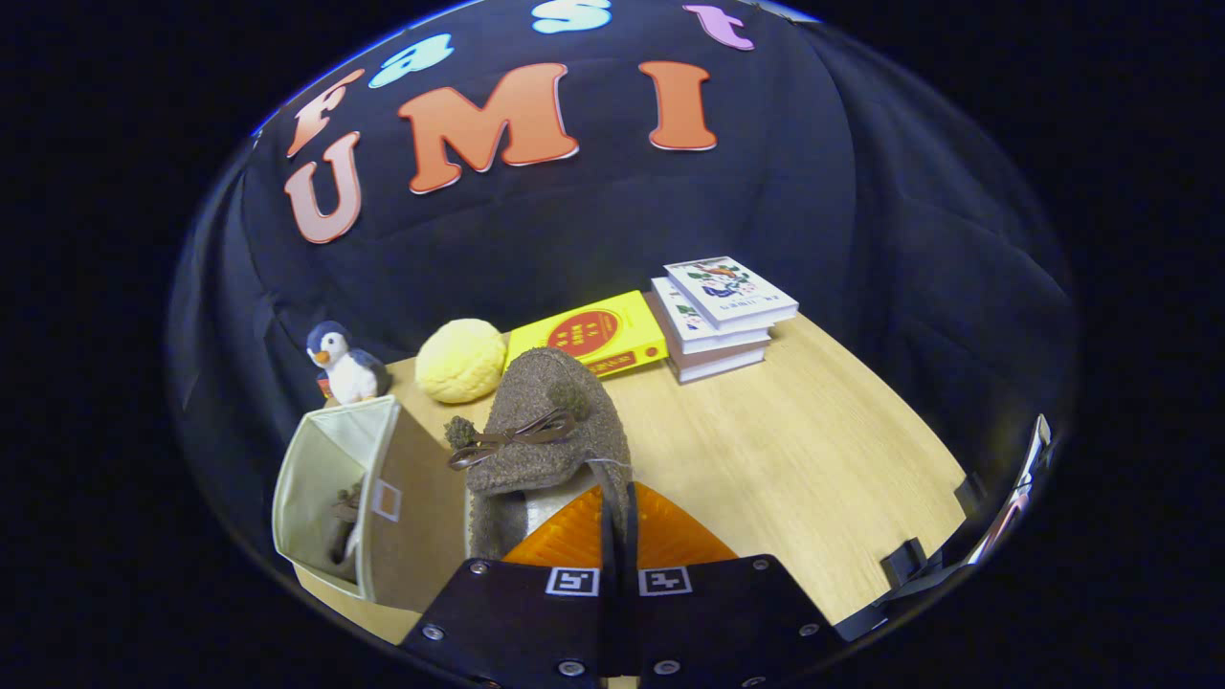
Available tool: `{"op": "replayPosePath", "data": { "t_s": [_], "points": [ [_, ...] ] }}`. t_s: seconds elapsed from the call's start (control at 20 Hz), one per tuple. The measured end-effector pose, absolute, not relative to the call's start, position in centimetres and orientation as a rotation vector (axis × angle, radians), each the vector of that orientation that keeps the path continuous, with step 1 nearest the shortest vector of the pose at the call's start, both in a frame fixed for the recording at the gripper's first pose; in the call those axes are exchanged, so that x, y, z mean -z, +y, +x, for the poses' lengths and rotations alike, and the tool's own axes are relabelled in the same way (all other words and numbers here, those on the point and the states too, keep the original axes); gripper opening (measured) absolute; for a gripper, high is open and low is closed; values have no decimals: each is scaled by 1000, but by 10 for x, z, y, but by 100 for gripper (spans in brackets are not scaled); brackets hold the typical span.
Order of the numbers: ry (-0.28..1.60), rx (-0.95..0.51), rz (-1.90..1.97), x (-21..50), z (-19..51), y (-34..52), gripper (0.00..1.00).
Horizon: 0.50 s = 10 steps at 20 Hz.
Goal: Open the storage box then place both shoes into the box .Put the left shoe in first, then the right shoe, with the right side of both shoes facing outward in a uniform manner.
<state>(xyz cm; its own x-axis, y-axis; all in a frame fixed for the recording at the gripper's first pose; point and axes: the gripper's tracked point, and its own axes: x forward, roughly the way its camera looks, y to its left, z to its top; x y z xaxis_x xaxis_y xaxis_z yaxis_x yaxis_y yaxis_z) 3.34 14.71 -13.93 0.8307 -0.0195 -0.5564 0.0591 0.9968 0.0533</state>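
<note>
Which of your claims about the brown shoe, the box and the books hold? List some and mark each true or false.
1. The hand-held gripper is shut on the brown fuzzy bow-tied shoe. True.
2. The cream fabric storage box holds nothing. False: a shoe lies inside.
3. The yellow hardcover book tops the stack of white books. False: it lies beside it.
4. The plush penguin toy stands behind the box. True.

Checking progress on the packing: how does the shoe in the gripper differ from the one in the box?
The held shoe hangs between the closed gripper fingers, outside the storage box; the boxed shoe lies inside. The held shoe shows fully, bow included; the boxed shoe barely peeks out. Both look brown and fuzzy.
</note>
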Motion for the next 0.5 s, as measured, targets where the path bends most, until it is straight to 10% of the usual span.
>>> {"op": "replayPosePath", "data": {
  "t_s": [0.5],
  "points": [
    [545, -59, 101, 116, 24, 310, 1]
  ]
}}
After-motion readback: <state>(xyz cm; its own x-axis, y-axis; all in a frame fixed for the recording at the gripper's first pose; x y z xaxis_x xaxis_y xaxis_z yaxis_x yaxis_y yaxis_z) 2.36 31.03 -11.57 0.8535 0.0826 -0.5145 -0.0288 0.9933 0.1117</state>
